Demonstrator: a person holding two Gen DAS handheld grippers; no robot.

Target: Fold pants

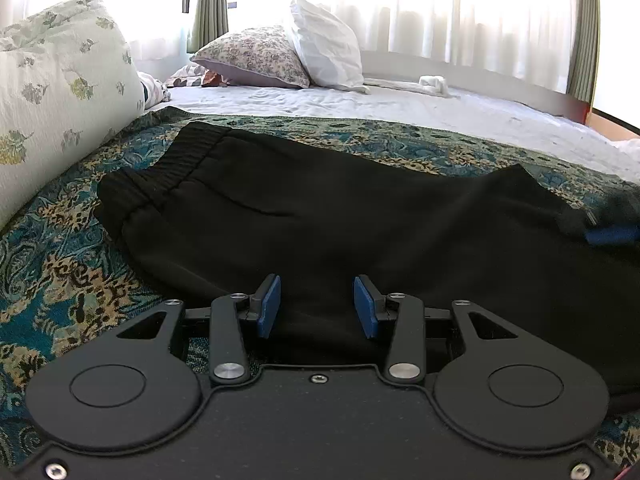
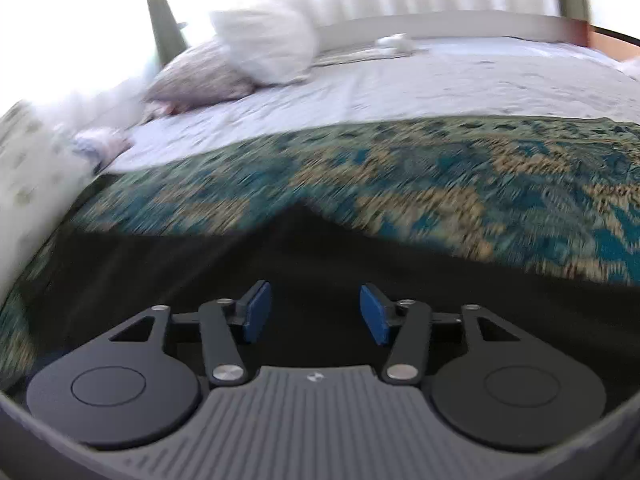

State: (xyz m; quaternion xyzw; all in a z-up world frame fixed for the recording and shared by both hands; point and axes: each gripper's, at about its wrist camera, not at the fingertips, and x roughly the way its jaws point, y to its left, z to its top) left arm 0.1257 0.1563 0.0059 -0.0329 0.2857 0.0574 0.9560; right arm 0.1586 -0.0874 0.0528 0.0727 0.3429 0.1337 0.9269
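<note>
The left tool (image 1: 316,306) sits low over the near edge of the black pants (image 1: 320,216), its blue pads (image 1: 267,306) apart with dark cloth lying between them; no pad visibly presses on the fabric, so it reads as standing apart rather than clamped. The right tool (image 2: 316,314) is likewise apart, above black fabric (image 2: 320,256), though its view is smeared and whether cloth rises into the gap cannot be told. In the left wrist view the right tool's blue pad (image 1: 612,235) shows at the far right, near the other end of the garment.

The pants lie spread across the teal patterned bedspread (image 1: 60,280) on the bed, the ribbed elastic waistband (image 1: 160,168) toward the upper left, legs running right. A floral duvet roll (image 1: 52,80) and pillows (image 1: 320,40) sit beyond, well clear.

The step in hand looks like taking the near edge with both tools before a fold. To do it well, each tool should pinch all layers at matching points along the edge, then lift and carry together so the cloth lands even, without dragging the bedspread.
</note>
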